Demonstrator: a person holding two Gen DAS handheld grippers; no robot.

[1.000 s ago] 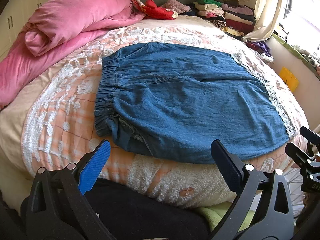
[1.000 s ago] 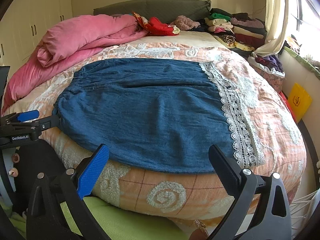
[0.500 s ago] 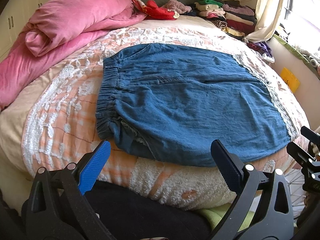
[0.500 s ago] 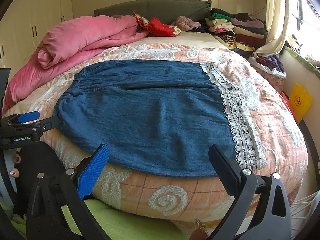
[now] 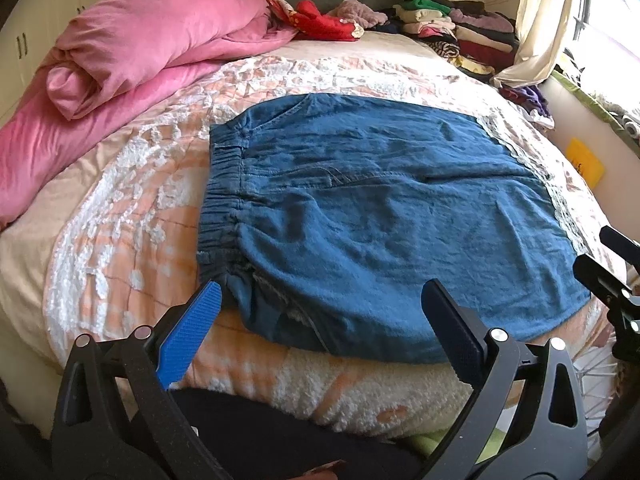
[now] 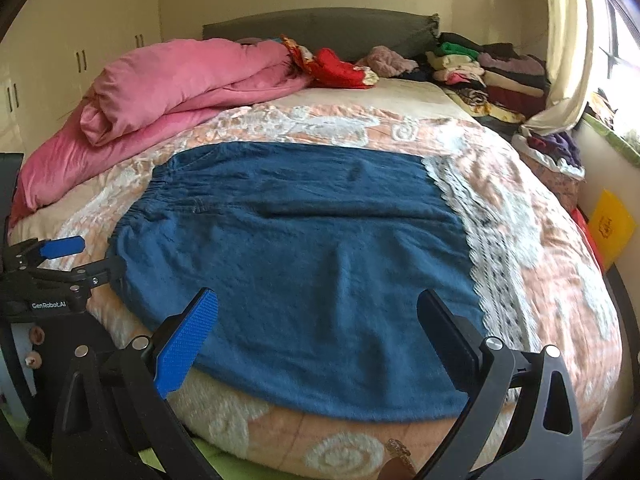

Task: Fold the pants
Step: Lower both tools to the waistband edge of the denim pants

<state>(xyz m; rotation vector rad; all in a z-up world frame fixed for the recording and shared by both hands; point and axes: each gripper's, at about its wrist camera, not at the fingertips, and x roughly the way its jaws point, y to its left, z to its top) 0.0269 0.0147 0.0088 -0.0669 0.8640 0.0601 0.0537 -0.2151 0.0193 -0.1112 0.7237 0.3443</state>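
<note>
My left gripper [image 5: 320,308] had its jaws spread wide and holding nothing, hovering just off the near edge of the blue denim pants [image 5: 380,216], close to the corner by the gathered elastic waistband [image 5: 220,200]. My right gripper [image 6: 318,316] was likewise spread and empty, poised over the near hem of the same garment, further toward the end with the white lace trim [image 6: 480,240]. Neither was touching the cloth, as far as I could judge.

The pants lay flat across the middle of the bed, on a peach-and-white patterned bedspread [image 5: 132,216], waistband to my left and lace-edged cuffs to my right. They looked already folded once lengthwise, one leg over the other, since I saw a single broad panel with a thick doubled layer at the near waist corner. I took the remaining work to be one or two crosswise folds, bringing cuffs to waistband, and none of that had begun.

Beyond the pants, a rolled pink quilt [image 5: 132,48] sat at the far left, and stacks of folded clothes [image 5: 460,32] were piled at the far right near the cream curtain [image 5: 540,20].
</note>
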